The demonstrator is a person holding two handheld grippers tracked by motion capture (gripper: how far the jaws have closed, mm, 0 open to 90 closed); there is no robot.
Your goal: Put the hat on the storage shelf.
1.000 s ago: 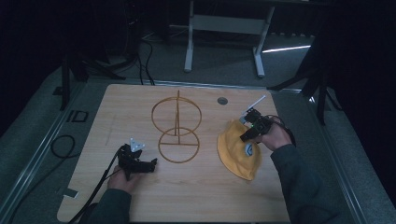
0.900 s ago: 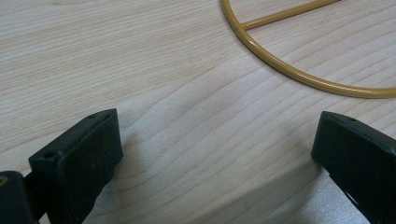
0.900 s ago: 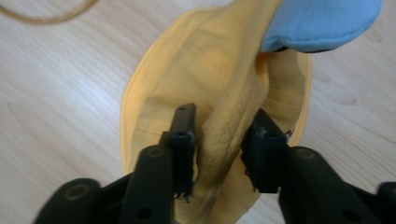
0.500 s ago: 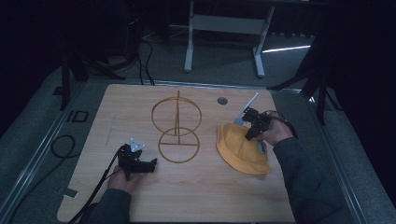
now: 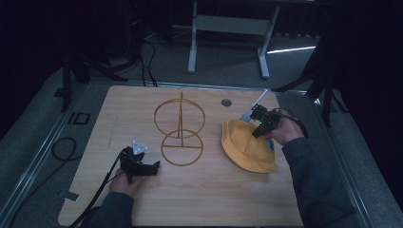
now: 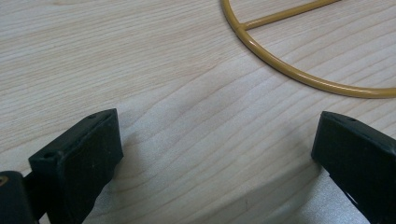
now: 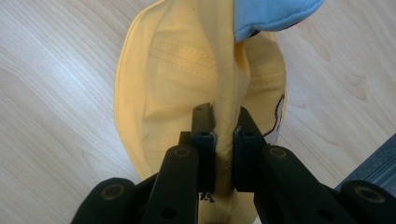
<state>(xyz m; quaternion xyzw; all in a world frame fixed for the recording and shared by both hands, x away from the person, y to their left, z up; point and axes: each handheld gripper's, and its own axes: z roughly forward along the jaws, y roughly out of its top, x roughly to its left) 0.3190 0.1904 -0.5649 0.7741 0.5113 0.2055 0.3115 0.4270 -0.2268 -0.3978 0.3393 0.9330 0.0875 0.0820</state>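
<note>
Right claw [image 7: 223, 135] pinches yellow cap [image 7: 187, 70]; wrist raised

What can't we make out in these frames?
- Cap: the print by its edge in the right gripper view is cut off by the fold; too small in the high view.
- Small dark round thing on the table: too small to identify in the high view.
- Wire stand: cropped in the left gripper view.

yellow cap [image 7: 187, 70] brim (cut off below)
</note>
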